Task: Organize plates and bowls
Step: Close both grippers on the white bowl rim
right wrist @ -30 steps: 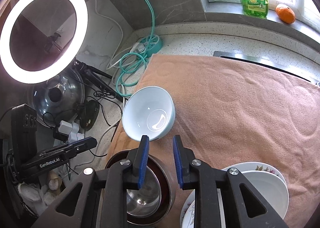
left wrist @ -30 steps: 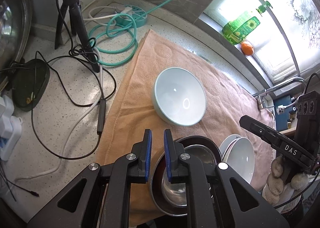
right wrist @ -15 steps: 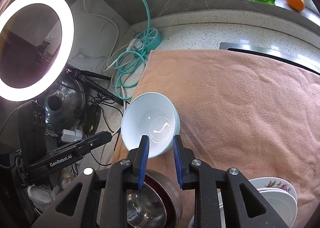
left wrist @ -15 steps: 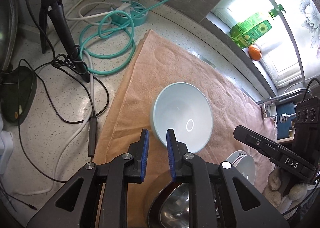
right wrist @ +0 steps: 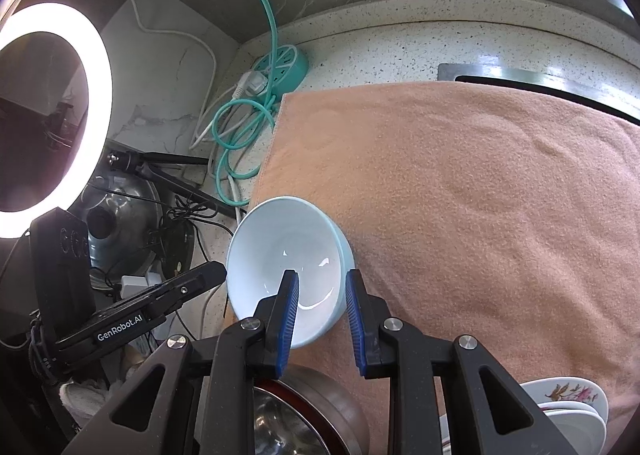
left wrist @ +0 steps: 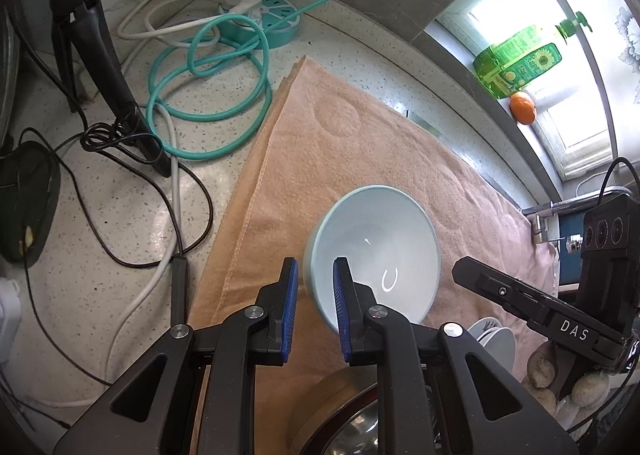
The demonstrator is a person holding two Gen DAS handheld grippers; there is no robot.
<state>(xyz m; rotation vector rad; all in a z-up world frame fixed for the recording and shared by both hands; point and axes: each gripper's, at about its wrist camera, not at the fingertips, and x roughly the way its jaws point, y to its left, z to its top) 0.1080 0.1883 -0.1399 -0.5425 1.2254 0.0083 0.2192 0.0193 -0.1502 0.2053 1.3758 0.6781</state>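
A pale blue bowl (left wrist: 376,247) sits upright on the peach towel (left wrist: 344,143). My left gripper (left wrist: 315,267) straddles the bowl's left rim with one blue pad outside and one inside. A sliver of towel shows between the outer pad and the rim, so the jaws are narrowly open. My right gripper (right wrist: 321,279) straddles the bowl's (right wrist: 288,251) right rim the same way, narrowly open and not pressing on it. A steel bowl (right wrist: 288,419) nested in a dark red-rimmed bowl lies right below both grippers. Stacked white floral plates (right wrist: 568,395) sit at the near right.
A teal cable coil (left wrist: 208,95) and a round power strip (left wrist: 272,19) lie left of the towel, with black cables and a tripod leg (left wrist: 112,79). A ring light (right wrist: 52,111) stands at the left. A green soap bottle (left wrist: 516,63) and an orange (left wrist: 522,107) sit on the window sill.
Both grippers moved forward and down from over the steel bowl to the blue bowl and now straddle its opposite rims. The left jaws widened slightly after the earliest frame.
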